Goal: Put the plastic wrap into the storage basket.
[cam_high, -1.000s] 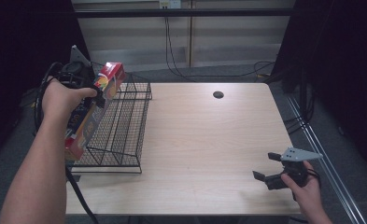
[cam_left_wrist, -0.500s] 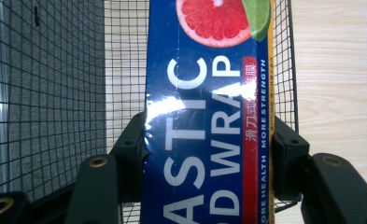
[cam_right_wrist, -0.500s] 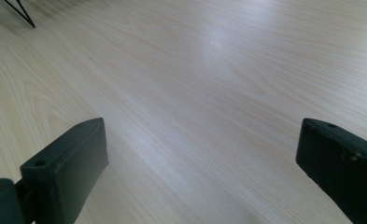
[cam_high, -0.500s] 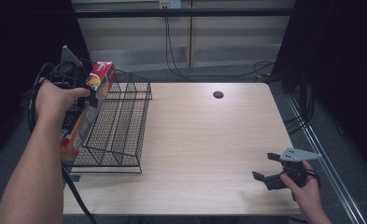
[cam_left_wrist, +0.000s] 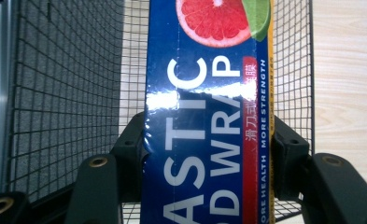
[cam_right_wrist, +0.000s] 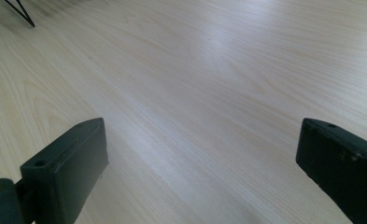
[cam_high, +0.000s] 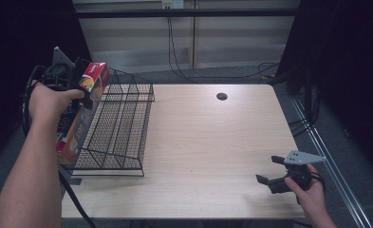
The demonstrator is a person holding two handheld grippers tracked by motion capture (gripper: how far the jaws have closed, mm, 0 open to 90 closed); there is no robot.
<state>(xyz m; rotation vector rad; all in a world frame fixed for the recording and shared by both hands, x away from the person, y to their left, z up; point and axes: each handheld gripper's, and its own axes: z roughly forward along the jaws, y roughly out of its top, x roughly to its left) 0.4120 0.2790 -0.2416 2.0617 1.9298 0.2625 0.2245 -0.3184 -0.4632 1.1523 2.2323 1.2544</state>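
At the lower right of the high view, nearest the camera, the right tongs (cam_high: 273, 170) are held low over the bare front of the desk (cam_high: 208, 156), gripped by the right hand (cam_high: 310, 187). Nothing is carried by them: in the right gripper view the two black jaws are set wide apart with only pale wood grain between them. They appear to be parked there, well apart from everything else, so that the other arm is left free to work.

At the left of the high view, the long plastic wrap box (cam_high: 79, 116) is held by the left tongs (cam_high: 82, 92), tilted so that its lower end lies at the lower left of the frame and its red end points to the upper left. It is carried along the outer left side of the black wire basket (cam_high: 122, 128), above the desk's left edge. In the left gripper view the box (cam_left_wrist: 204, 121) is seen clamped across its width, one jaw pressed against each long side, with the basket's mesh (cam_left_wrist: 64, 93) behind it. The grip is taken partway along the length, probably so that the box can be carried without swinging.

Farther back, a small dark round hole (cam_high: 221, 96) is seen in the desk top.
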